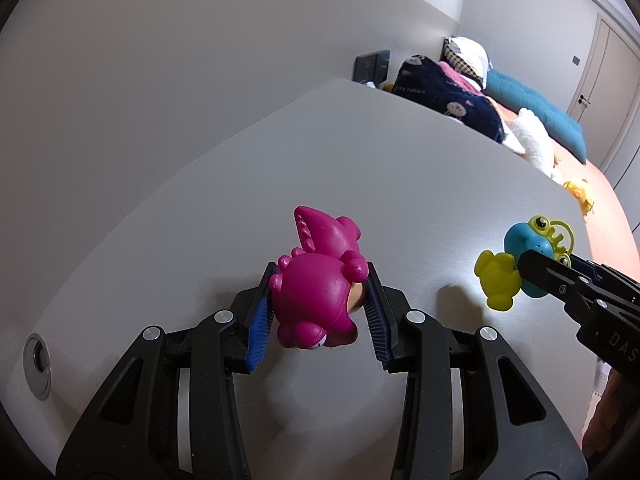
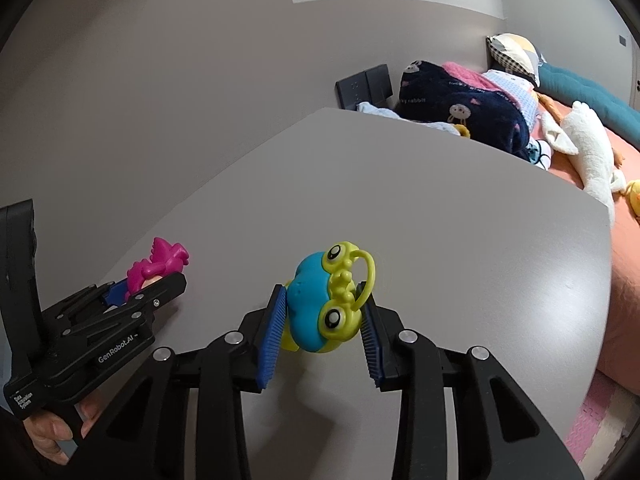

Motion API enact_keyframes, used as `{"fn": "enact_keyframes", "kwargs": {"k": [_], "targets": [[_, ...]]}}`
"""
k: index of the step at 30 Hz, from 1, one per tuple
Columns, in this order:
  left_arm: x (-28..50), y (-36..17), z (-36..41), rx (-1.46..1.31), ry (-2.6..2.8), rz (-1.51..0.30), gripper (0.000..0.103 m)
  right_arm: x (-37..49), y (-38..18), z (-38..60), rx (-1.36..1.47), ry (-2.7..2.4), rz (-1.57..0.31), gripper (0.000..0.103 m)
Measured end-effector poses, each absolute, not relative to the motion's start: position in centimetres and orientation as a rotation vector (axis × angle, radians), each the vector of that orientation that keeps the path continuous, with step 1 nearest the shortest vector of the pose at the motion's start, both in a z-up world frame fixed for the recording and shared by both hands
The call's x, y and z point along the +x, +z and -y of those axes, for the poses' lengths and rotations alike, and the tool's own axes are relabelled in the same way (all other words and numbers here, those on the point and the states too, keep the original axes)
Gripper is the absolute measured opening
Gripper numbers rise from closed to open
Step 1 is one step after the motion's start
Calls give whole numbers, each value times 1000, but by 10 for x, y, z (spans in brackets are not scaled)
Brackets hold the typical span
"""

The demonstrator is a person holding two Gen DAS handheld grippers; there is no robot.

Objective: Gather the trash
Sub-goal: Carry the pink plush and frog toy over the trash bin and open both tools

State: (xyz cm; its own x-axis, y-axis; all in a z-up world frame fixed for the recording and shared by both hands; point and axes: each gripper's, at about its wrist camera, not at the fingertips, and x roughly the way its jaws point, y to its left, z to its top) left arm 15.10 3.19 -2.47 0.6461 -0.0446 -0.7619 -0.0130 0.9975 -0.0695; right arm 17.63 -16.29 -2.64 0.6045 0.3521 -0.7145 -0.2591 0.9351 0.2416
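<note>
My left gripper (image 1: 320,286) is shut on a magenta dinosaur toy (image 1: 316,280) and holds it above the grey table (image 1: 400,160). My right gripper (image 2: 324,304) is shut on a blue and yellow-green frog toy (image 2: 320,308), also above the table. In the left wrist view the frog toy (image 1: 516,264) and the right gripper (image 1: 528,266) show at the right. In the right wrist view the dinosaur toy (image 2: 156,264) and the left gripper (image 2: 168,280) show at the left.
A round metal grommet (image 1: 38,364) sits in the table near the left edge. Behind the table is a bed (image 2: 624,240) with a dark blanket (image 2: 460,112), pillows, a white plush (image 2: 592,152) and a yellow duck plush (image 1: 580,192). Dark wall panels (image 2: 364,84) are behind the table.
</note>
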Motion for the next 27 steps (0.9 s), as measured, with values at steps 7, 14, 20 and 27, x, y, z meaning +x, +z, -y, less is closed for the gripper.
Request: {"fn": "enact_keyframes", "kwargs": {"k": [7,14,20,27], "targets": [[130,-11,-14,-68,-41,-846,41,158,-14,178,138,345,-839,37],[117,-3,-1,-55,-52,-835,41,135,-1,192,152,339,-820,37],[102,3,13,-42,-75,-825,41,116,7,206,161,324,-807,37],[87,7,40,-22,-120,-817,41,89,15,227,171,292,-789,37]]}}
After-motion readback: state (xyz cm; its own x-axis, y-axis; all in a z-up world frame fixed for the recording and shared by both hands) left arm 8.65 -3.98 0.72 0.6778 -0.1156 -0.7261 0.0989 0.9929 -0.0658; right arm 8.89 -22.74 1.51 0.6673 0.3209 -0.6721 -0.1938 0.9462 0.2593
